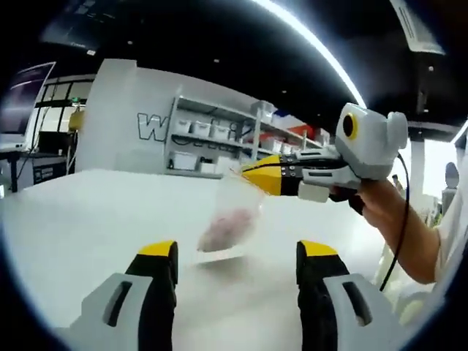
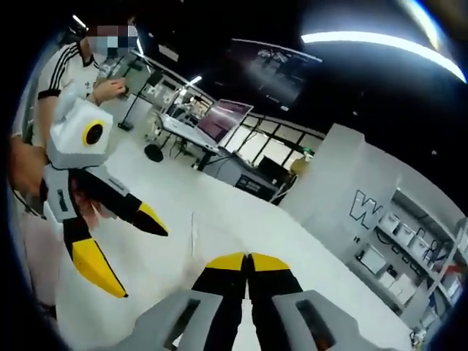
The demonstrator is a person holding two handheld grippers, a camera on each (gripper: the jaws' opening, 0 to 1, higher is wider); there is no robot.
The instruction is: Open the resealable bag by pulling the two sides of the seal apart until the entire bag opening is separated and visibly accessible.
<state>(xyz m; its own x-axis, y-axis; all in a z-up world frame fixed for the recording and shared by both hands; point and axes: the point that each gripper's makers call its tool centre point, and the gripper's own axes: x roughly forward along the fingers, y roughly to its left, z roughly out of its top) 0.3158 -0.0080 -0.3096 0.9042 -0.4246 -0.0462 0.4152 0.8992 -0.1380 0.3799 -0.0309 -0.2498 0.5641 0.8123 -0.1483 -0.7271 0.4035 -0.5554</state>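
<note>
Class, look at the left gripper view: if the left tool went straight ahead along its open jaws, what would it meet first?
Most likely the clear resealable bag, which hangs ahead between the left tool's spread jaws, its top pinched by the right tool. Depth is hard to judge; past the bag lies the white table.

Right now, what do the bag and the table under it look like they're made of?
The clear resealable bag looks like thin, soft, glossy plastic film: see-through, with pinkish contents showing; details are blurred. The white table looks like smooth matte laminate or painted board; which one is unclear.
</note>
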